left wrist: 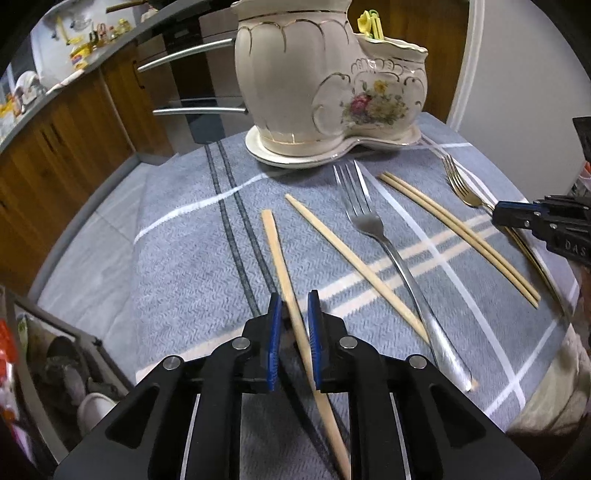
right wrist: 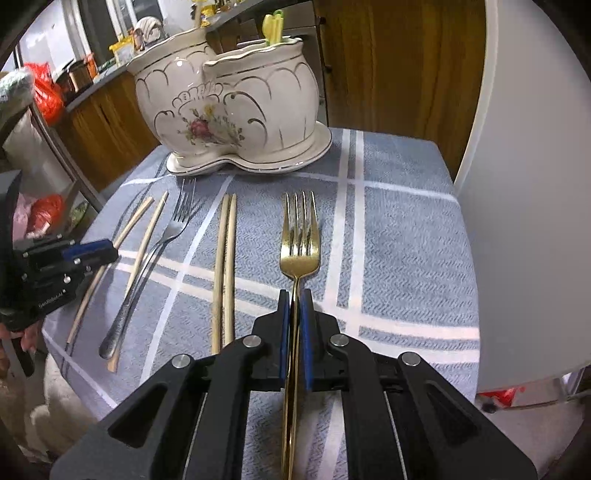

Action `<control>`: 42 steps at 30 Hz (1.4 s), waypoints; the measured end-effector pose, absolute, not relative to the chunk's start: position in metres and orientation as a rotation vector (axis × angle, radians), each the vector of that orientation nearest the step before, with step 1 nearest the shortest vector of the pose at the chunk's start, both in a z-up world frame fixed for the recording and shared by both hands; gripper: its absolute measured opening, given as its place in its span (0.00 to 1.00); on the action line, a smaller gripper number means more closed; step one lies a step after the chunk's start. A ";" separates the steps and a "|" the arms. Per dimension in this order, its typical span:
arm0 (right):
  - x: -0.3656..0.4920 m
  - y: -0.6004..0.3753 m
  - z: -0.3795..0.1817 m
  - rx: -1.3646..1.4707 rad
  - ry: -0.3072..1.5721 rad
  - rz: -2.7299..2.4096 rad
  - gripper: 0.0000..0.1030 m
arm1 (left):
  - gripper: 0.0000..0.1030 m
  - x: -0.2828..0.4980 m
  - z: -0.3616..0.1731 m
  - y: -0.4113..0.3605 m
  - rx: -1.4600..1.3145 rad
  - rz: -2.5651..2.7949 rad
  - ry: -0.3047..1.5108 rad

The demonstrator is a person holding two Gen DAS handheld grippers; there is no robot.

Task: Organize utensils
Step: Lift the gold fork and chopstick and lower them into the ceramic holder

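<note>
A cream two-pot ceramic holder (left wrist: pixel 325 81) stands at the back of the table; it also shows in the right wrist view (right wrist: pixel 236 107). My left gripper (left wrist: pixel 294 306) straddles a wooden chopstick (left wrist: pixel 280 258), jaws narrow, a small gap each side. My right gripper (right wrist: pixel 294 302) is shut on the handle of a gold fork (right wrist: pixel 300 240), and shows in the left wrist view (left wrist: pixel 496 216). A second chopstick (left wrist: pixel 354 266), a silver fork (left wrist: pixel 376 236) and a chopstick pair (left wrist: pixel 458 240) lie between them.
A grey checked cloth (right wrist: pixel 406 236) covers the table. A wooden cabinet with metal handles (left wrist: pixel 195 55) stands behind at the left. A white panel (right wrist: pixel 535 184) rises at the table's right. Yellow-green clips (left wrist: pixel 371 24) stick out of the holder.
</note>
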State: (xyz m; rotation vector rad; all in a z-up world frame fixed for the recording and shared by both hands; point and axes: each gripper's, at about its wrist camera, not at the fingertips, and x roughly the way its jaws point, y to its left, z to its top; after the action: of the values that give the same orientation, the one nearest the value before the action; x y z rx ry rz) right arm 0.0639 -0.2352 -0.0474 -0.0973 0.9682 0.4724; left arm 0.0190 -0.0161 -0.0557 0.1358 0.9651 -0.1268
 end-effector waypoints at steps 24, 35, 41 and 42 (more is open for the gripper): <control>0.043 -0.243 0.017 0.024 0.659 0.558 0.05 | 0.06 0.006 -0.003 0.017 0.024 -0.190 0.646; 0.055 -0.226 0.089 0.052 0.333 0.524 0.05 | 0.06 0.025 0.072 0.028 -0.028 -0.202 0.325; 0.091 -0.212 0.123 0.079 0.296 0.540 0.05 | 0.06 0.066 0.116 0.014 -0.106 -0.274 0.208; 0.096 -0.211 0.127 0.084 0.289 0.537 0.05 | 0.06 0.074 0.122 0.008 -0.103 -0.275 0.185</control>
State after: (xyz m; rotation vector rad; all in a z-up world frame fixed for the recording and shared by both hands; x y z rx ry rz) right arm 0.0962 -0.2108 0.1268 0.0841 0.2891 0.5366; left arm 0.0741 0.0084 0.1220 -0.1028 0.1850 -0.2751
